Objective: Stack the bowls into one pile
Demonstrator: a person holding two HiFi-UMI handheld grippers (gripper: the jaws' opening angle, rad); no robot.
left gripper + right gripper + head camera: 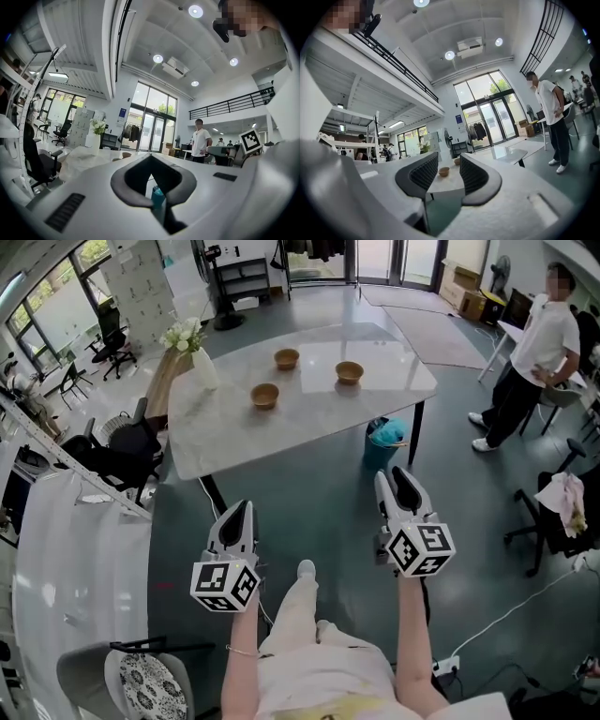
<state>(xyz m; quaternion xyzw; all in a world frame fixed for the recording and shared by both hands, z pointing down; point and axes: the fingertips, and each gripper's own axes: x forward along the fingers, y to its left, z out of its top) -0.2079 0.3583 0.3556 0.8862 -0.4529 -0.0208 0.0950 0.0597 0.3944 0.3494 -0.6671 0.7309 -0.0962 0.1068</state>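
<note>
Bowls, three and brown, sit unstacked on the white table (281, 442) far ahead: the left bowl (264, 395) nearest, the middle bowl (287, 358) farthest, the right bowl (349, 372) well apart from both. A vase of white flowers (199, 357) stands at the table's left end. The left gripper (237, 509) hangs near, over the floor, jaws pressed together on nothing. The right gripper (397, 476) beside it has jaws spread and empty. A person (542, 352) stands far right.

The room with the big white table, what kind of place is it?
Probably a big open office or lab, not a home: rolling office chairs, tall glass doors, and an upstairs walkway railing.
</note>
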